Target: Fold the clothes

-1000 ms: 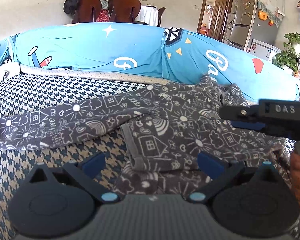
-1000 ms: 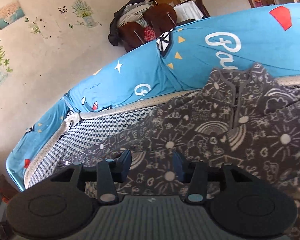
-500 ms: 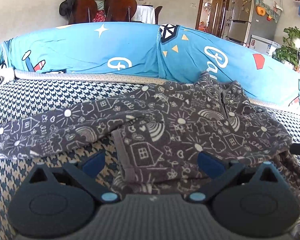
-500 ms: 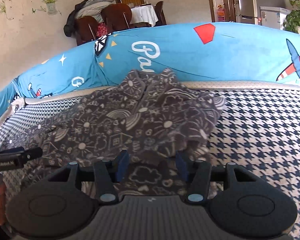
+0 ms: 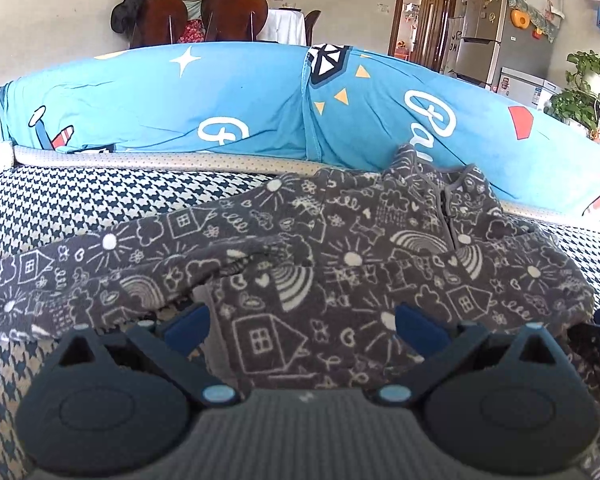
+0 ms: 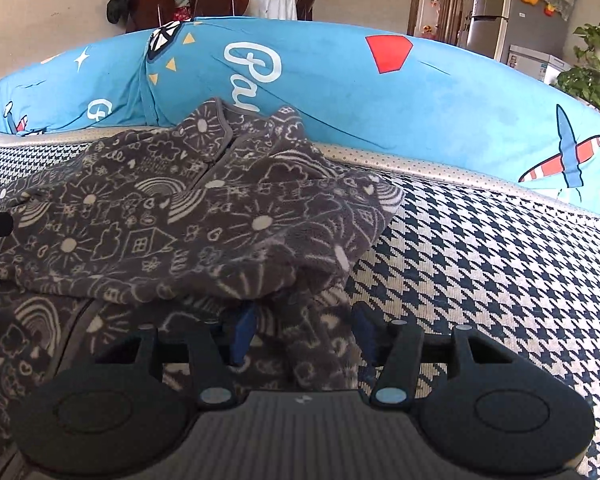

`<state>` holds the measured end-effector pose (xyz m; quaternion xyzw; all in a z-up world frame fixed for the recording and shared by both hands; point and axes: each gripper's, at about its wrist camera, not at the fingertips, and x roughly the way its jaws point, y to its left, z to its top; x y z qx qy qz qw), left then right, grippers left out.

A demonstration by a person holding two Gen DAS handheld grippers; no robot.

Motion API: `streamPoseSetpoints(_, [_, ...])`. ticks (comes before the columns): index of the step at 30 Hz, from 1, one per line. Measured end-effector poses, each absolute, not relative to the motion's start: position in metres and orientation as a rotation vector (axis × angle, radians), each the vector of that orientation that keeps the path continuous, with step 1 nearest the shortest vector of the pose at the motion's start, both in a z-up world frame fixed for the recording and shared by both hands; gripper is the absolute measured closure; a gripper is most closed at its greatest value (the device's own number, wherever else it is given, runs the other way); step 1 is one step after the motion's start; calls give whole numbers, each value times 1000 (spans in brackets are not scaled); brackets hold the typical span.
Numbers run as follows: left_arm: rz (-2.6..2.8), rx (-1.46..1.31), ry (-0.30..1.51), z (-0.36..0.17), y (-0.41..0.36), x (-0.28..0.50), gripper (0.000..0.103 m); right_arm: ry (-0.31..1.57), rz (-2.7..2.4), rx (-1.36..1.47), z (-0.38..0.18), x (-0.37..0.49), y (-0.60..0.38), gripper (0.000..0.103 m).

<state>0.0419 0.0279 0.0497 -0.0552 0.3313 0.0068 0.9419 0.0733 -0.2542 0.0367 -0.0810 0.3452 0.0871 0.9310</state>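
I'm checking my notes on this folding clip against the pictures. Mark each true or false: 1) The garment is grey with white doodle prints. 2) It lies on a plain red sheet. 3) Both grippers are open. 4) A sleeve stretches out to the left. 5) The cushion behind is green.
1) True: the grey garment carries white doodles.
2) False: it lies on a houndstooth cover.
3) True: the left gripper and right gripper both stand open.
4) True: the sleeve runs left.
5) False: the cushion is blue.
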Motion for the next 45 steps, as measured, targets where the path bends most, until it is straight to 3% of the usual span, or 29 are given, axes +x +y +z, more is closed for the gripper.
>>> streamPoseSetpoints(15, [34, -81, 691, 42, 28, 45, 0, 799, -94, 135, 30, 83, -316, 50])
streamPoseSetpoints(20, [64, -105, 734, 33, 35, 49, 0, 814, -100, 88, 32, 79, -316, 45])
streamPoseSetpoints(33, [103, -134, 719, 36, 44, 45, 0, 680, 8, 81, 68, 54, -301, 44])
streamPoseSetpoints(45, [198, -178, 732, 32, 64, 51, 0, 651, 237, 30, 61, 72, -241, 43])
